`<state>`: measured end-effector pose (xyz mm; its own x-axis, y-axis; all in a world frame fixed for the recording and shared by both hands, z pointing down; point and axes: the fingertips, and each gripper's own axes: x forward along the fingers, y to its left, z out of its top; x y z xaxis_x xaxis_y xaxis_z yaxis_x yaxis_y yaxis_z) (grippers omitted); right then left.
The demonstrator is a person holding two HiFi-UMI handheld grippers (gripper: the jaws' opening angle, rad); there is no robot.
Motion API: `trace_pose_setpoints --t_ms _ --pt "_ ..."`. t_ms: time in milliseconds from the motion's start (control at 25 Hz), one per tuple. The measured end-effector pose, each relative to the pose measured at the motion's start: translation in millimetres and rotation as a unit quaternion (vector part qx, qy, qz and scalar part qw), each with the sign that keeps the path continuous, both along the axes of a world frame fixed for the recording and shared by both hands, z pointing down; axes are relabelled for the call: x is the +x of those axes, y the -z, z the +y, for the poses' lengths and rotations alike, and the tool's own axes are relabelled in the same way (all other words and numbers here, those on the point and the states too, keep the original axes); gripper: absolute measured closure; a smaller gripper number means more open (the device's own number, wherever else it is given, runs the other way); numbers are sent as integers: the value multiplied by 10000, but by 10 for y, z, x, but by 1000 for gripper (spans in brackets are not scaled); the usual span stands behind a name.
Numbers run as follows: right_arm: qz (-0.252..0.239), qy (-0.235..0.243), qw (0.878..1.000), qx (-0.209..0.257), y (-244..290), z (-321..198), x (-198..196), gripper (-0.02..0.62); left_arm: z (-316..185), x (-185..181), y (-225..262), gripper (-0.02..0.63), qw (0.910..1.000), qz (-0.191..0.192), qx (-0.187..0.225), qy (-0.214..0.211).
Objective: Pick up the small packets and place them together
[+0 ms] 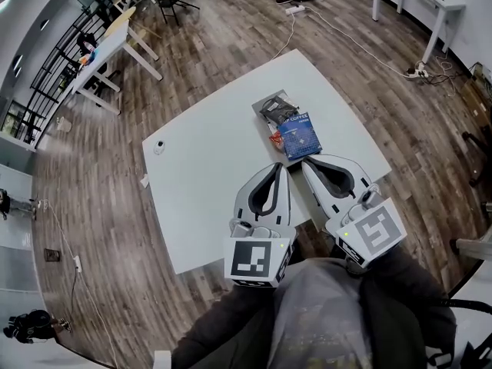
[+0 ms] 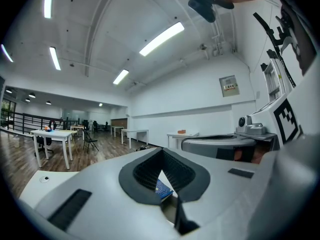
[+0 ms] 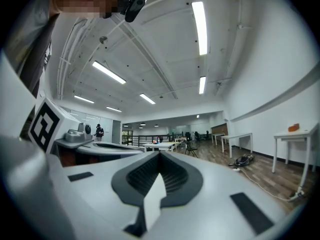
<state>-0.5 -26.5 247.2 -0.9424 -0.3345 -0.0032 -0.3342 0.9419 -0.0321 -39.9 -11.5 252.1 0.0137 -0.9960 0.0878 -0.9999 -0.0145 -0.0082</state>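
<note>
**Packets sit in one cluster; both jaws shut and empty**

The glossy blue rectangular packet (image 1: 300, 135) lies on the far right part of the white rectangular surface (image 1: 207, 167). A crinkled dark grey packet (image 1: 277, 108) touches its far end, and a small red-orange packet (image 1: 275, 137) is tucked against its left edge. All three touch or overlap, so the grouping the task asks for looks largely done. No stray packet shows elsewhere on the surface.

Your left gripper (image 1: 280, 167) sits just short of the blue packet's near edge and points level at the cluster. Its jaws are pressed together with nothing between them. In the left gripper view, only a sliver of blue shows through the gap below the tips.

Your right gripper (image 1: 306, 162) sits beside it, angled in towards the same packet. Its jaws are also fully together and empty, with only bare white surface behind them.

Held like this, neither tool disturbs the pile. If you want to tighten the group, you would need to part the jaws first.
</note>
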Motion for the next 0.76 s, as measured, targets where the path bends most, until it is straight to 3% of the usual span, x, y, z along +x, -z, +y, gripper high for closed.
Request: trace_pose_setpoints --t_ms 760 --pt "-22 -43 10000 -49 -29 -164 152 591 -198 177 -120 603 9995 150 -208 -161"
